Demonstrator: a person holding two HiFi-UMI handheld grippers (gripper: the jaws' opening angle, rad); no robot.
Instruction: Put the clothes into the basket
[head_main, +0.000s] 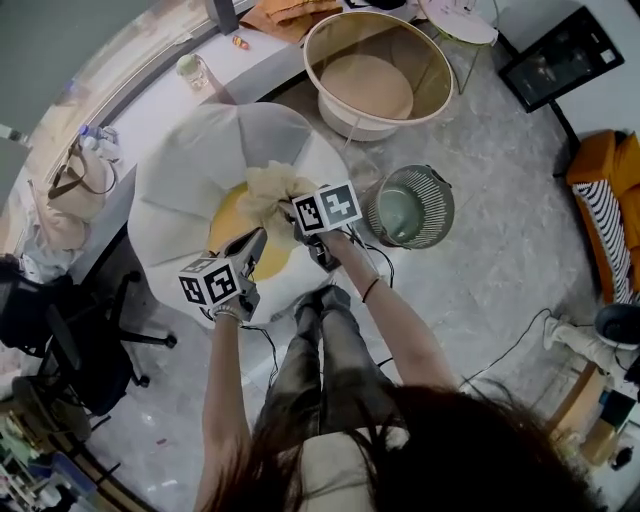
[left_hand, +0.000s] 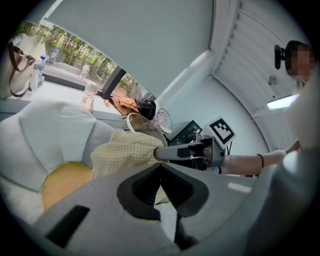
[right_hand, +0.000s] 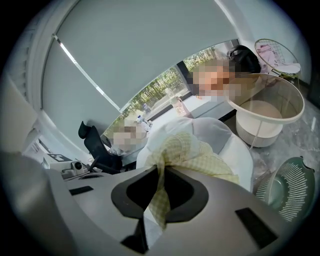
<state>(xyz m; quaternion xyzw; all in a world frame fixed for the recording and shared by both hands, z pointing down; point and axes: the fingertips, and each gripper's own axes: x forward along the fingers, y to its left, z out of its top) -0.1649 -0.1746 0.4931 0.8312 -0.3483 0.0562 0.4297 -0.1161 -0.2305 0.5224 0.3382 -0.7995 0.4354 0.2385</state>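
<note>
A pale yellow checked garment (head_main: 268, 190) hangs lifted above the yellow cushion (head_main: 228, 215) of a white petal-shaped chair (head_main: 190, 160). My left gripper (head_main: 256, 238) is shut on its lower edge; in the left gripper view the cloth (left_hand: 125, 152) bunches ahead and a strip runs down between the closed jaws of the left gripper (left_hand: 160, 167). My right gripper (head_main: 297, 212) is shut on the upper part, and the fabric (right_hand: 195, 155) trails from the right gripper's (right_hand: 162, 170) jaws. A green slatted basket (head_main: 445, 215) stands on the floor to the right, also visible at the right gripper view's edge as the basket (right_hand: 295, 185).
A large round tub with a wooden rim and beige inside (head_main: 365, 85) stands behind the basket. A window ledge (head_main: 160, 100) with bottles runs at the left. A black office chair (head_main: 90, 340) is at lower left, an orange sofa (head_main: 605, 200) at right, a cable (head_main: 500, 355) on the floor.
</note>
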